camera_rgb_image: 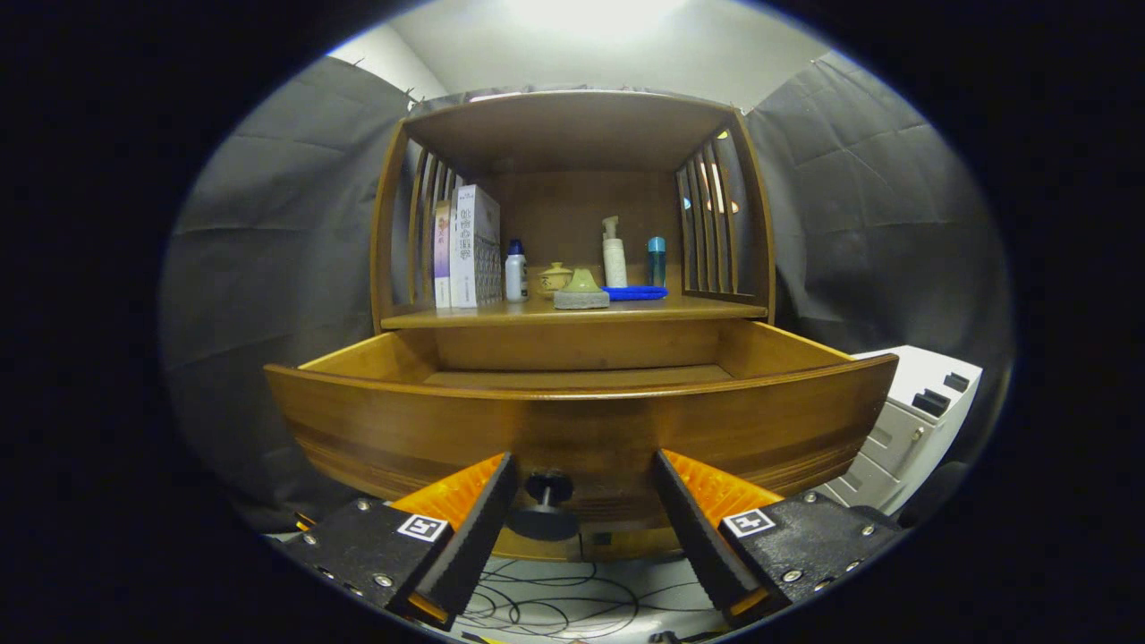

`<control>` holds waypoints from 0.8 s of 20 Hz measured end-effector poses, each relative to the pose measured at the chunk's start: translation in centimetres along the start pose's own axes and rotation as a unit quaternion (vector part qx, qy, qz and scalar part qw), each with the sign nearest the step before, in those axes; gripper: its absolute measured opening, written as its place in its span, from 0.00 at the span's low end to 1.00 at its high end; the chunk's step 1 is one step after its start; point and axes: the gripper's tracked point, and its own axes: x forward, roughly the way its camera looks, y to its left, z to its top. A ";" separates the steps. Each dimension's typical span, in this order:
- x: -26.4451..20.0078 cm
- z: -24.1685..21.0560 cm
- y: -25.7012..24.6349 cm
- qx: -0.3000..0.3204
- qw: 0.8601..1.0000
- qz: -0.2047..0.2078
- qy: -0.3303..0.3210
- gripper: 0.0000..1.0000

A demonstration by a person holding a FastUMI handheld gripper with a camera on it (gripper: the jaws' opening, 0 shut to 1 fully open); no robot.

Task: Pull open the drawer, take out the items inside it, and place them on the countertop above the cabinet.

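Gripper point(581, 483) wide open, fingers either side of drawer point(581, 420) knob point(547, 490), not touching it.

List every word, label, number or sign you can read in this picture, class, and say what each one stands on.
No text here can be read.
White box on the countertop: printed lettering, too blurred to read.
Purple box beside it: print too small to read.
Bottles and pump bottle: no legible labels.
Gripper, fingers open either side of the drawer knob: square black-and-white marker patterns, no words.
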 end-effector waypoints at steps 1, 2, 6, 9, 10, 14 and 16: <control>0.3 0.1 0.0 0.000 1.000 0.000 -0.005 0.95; 0.4 -0.2 0.1 -0.001 1.000 0.000 -0.002 0.93; 0.4 -0.2 0.0 -0.003 1.000 0.000 0.008 0.94; 1.0 -0.1 -0.3 0.002 1.000 0.009 0.029 0.94; 1.4 0.0 -0.4 0.006 0.999 0.014 0.037 0.94; 3.2 -0.6 0.0 0.001 0.997 0.028 0.067 0.95; 4.2 -0.5 0.1 -0.020 0.997 0.021 0.067 0.95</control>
